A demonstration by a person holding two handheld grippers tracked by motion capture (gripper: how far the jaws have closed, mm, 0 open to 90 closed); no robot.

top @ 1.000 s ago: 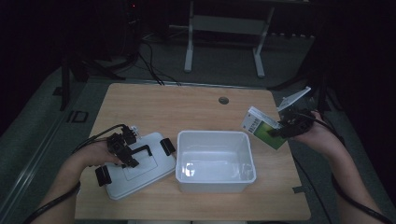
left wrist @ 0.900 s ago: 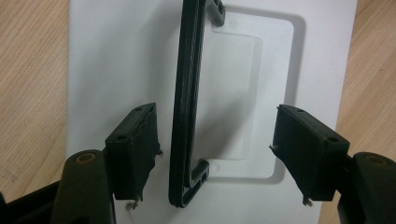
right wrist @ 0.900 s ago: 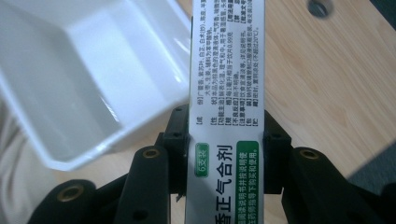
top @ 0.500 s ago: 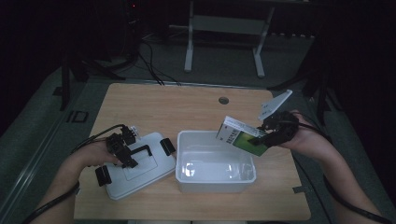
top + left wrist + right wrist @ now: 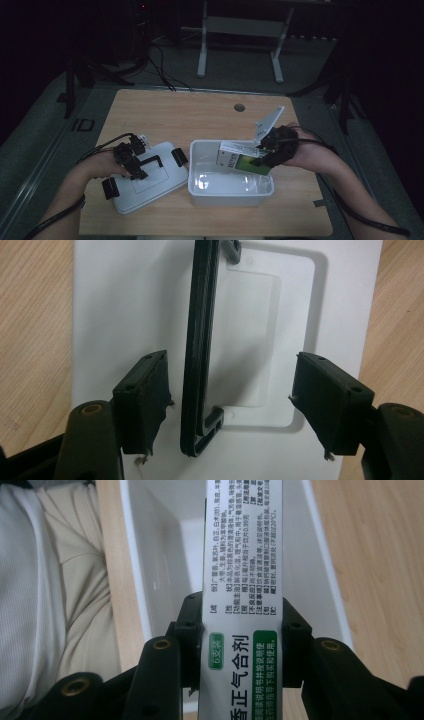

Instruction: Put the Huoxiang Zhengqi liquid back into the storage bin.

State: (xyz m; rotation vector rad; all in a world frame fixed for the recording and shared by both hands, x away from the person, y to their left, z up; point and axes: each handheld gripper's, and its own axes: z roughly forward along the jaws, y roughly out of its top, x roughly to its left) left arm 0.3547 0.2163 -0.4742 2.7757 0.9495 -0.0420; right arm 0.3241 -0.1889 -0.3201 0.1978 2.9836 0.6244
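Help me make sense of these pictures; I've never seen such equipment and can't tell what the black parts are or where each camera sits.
No robot here: a person at a wooden table holds hand-operated tongs in each hand. The wide picture comes from a camera above the table, looking down. The two close-ups come from small cameras riding on the tongs, looking along their black jaws.

On the table stand a white plastic bin and, beside it, its white lid with a black handle.

The right tongs are clamped on a green-and-white printed box, holding it over the bin. The left tongs are open, their jaws either side of the lid's handle, not gripping it.
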